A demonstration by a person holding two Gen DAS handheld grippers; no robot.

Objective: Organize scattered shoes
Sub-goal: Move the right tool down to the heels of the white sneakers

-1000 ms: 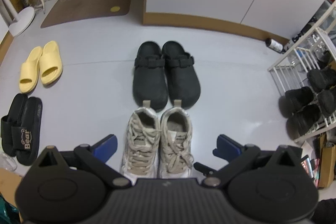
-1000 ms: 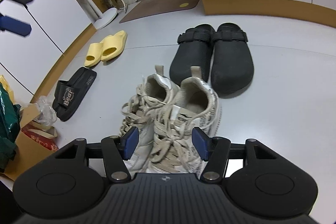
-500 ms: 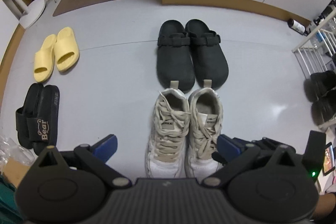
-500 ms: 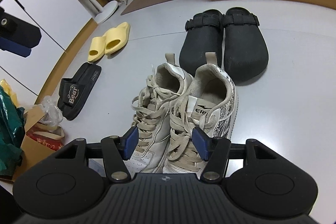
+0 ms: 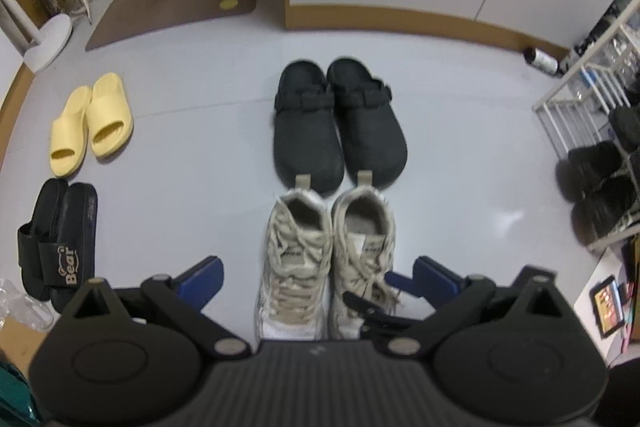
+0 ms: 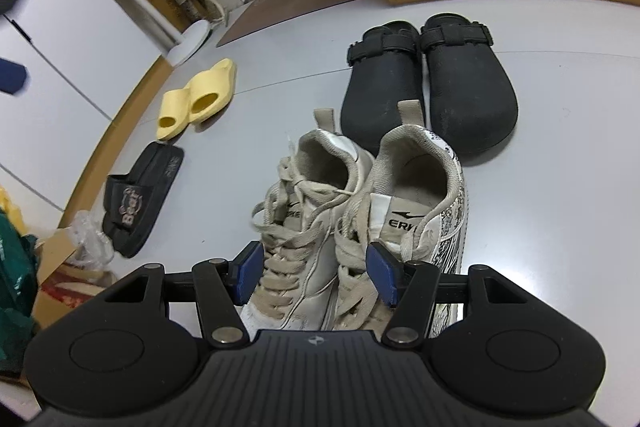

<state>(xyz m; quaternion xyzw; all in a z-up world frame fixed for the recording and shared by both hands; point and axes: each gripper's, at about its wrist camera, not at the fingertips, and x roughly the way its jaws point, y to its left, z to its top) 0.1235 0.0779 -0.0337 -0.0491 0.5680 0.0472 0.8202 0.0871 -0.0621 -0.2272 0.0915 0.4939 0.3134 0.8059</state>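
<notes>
Scattered shoes now sit mostly in pairs on the pale grey floor: beige lace-up sneakers (image 6: 352, 227) at frame centre, heels almost touching black buckled clogs (image 6: 430, 83) above them; yellow foam slides (image 6: 198, 99) and black "Bear" slides (image 6: 138, 199) at left. The right hand-held gripper (image 6: 316, 277) is half open, its pads flanking the inner sides of both sneakers, likely to carry them together; contact is unclear. The left hand-held gripper (image 5: 316, 279) gapes wide, empty. Toe caps are hidden behind the gripper bodies.
</notes>
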